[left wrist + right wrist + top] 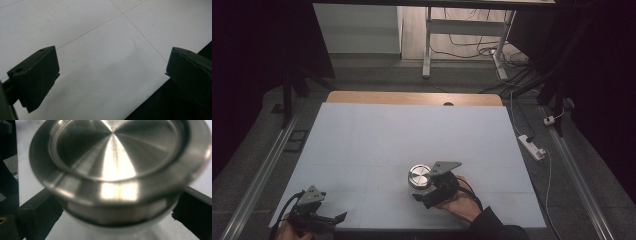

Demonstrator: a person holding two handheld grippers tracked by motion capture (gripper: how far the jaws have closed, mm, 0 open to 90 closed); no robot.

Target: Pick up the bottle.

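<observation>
High view: at the lower left corner of the frame the left tongs [339, 217] lie low over the near edge of the pale tabletop [377, 135], held by a hand at the bottom border, with a dark cable trailing off beside them. In the left gripper view the two black jaws stand far apart, one at the left edge and one at the right, with bare white tabletop [105, 50] between them and the dark drop past the edge in the lower right corner; these tongs are released and hold nothing.

A little right of centre near the bottom of the high view, a hand [457, 200] in a dark sleeve carries the right tongs [421, 189]. They reach up and left to a round metal lid [419, 176] that sits on the tabletop in the lower middle of the frame. In the right gripper view the lid [117, 165] is very close and blurred, a brushed shiny disc with a raised rim on a pale base. One black jaw shows at the lower left and the other at the lower right, flanking its base. Whether the pads press on it I cannot tell.

Farther up, a wooden strip [412, 98] borders the far edge of the tabletop. Beyond it, at the top of the frame, stand a white desk frame [464, 30] and loose cables on the floor.
</observation>
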